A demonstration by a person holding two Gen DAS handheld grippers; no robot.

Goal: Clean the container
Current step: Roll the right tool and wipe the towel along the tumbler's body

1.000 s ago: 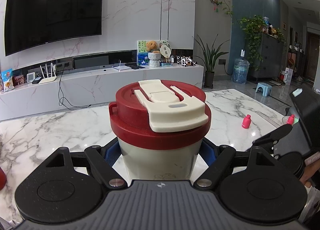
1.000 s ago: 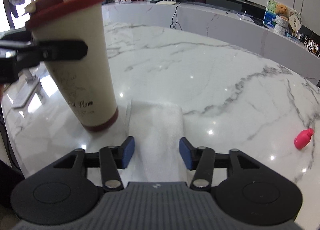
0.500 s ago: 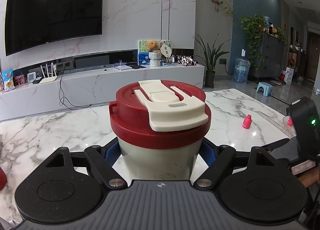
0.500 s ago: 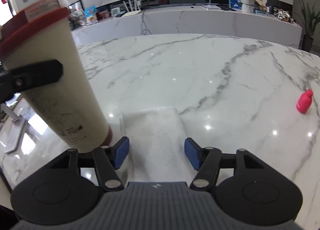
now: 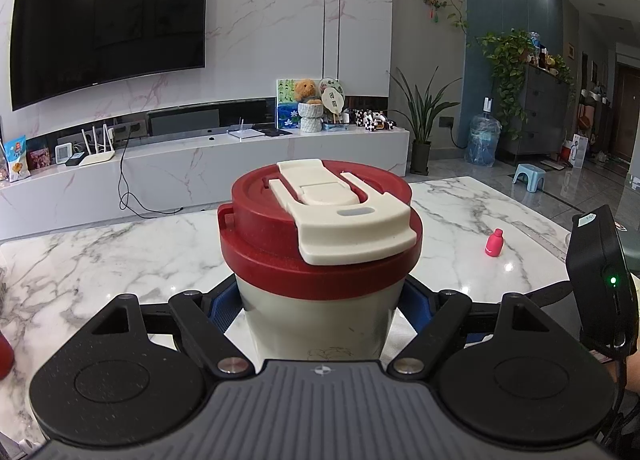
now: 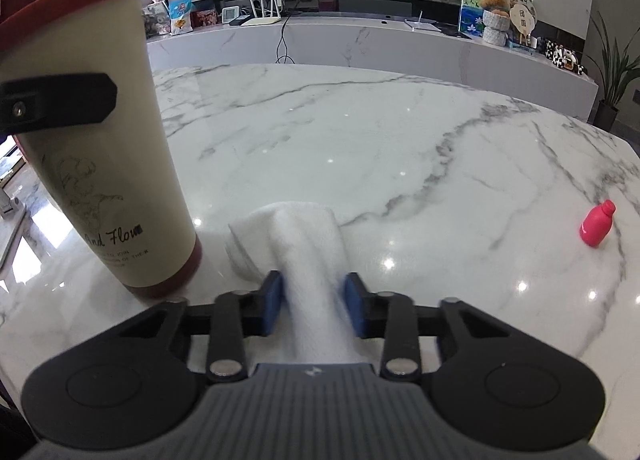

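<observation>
The cup (image 6: 100,147) stands upright on the desk (image 6: 400,147), long axis vertical, gripped below its red lid (image 5: 320,227) by the left fingers (image 5: 224,308). The right gripper (image 6: 313,302) has just been closing and its fingers now pinch the white cloth (image 6: 300,244), which bunches up just right of the cup's base. That hand is the nearer one for wiping, and I judge the cloth must travel left and up to meet the cup's wall.

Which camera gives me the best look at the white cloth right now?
The right wrist view: the white cloth lies bunched on the marble table between the right gripper pads, which have just been closing on it. In the left wrist view the tumbler hides it.
</observation>
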